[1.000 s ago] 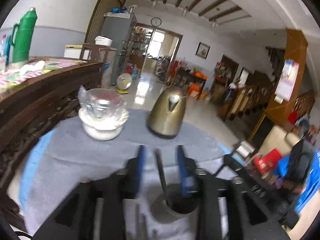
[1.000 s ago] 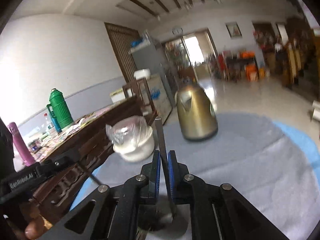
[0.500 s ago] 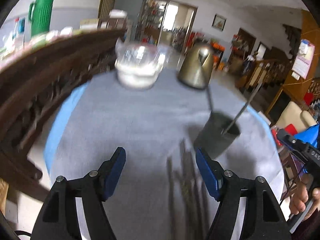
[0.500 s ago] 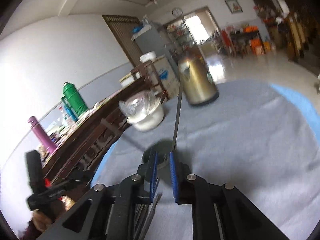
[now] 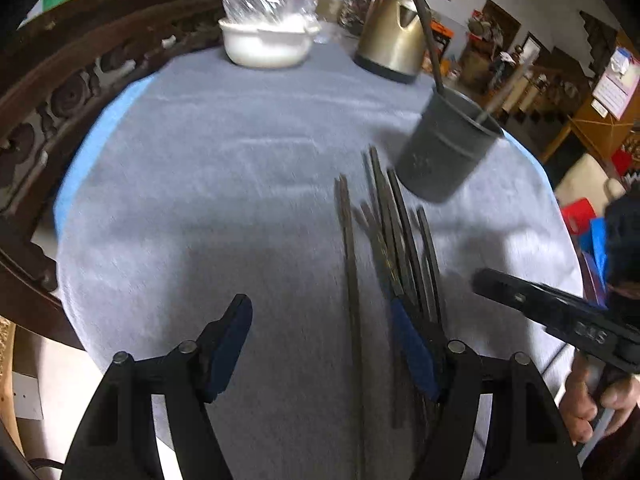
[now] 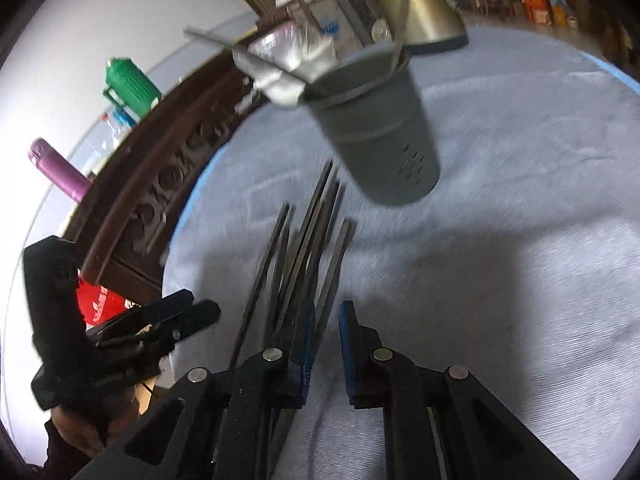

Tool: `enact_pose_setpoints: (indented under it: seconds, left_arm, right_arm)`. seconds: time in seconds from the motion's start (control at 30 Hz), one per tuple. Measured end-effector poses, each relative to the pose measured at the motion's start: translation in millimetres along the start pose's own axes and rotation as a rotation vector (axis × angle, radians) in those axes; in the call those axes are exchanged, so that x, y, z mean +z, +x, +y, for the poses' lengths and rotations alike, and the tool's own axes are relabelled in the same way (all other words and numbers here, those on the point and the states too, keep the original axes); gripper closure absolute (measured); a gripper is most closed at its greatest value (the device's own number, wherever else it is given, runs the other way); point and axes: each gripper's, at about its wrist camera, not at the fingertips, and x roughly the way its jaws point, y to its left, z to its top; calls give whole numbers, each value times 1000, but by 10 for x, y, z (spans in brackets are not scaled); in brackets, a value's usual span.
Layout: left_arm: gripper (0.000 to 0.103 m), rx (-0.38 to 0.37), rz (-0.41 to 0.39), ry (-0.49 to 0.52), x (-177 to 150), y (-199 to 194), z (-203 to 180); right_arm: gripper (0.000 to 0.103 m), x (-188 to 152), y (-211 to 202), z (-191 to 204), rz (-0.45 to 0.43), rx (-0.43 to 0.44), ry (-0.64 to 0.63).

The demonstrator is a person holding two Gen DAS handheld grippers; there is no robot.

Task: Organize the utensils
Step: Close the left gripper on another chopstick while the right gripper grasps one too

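— Why spread so wide on the left gripper [image 5: 318, 312]?
— To straddle a single stick, most likely. Opened well apart over the chopsticks [image 5: 384, 240], gripping nothing.
— And on the right gripper [image 6: 327, 312]?
— Drawn nearly together, a narrow slit with nothing in it. Poised low over the same bundle.
— Why fanned out flat like that?
— Probably left loose for sorting. Lying on the grey cloth [image 5: 200, 180] toward the table's near right edge, overlapping, far tips aimed at the holder.
— Meaning the grey holder [image 5: 444, 156]?
— Yes. Standing close to the right edge, just beyond those tips, already carrying two long utensils [image 5: 430, 40]. Seemingly parked within easy reach of both hands.
— Anything to watch?
— Pinching several at once. Thin, crowded, hard to separate.
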Motion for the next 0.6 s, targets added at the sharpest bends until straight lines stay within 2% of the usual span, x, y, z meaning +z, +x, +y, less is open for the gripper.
enact_pose_setpoints:
  seconds: [0.07,0.17,0.4,0.57,0.6]
  left_arm:
    - [47,-23,21,3,-28,15,-6]
    - [61,-56,60,-4,-53,66,6]
    - [72,-137,131,-37,-65,161,-6]
    - [91,-147,143,-90,-95,200,67]
    - [93,-157,146,-103,-100,205,91]
  right_arm:
    - [89,-5,65,12,24,-16,6]
    - [89,27,159,24,56,-39,25]
    - [89,48,285,47,112,-49,49]
    - [94,40,279,113,111,-71,11]
    - [94,39,275,120,108,-82,5]
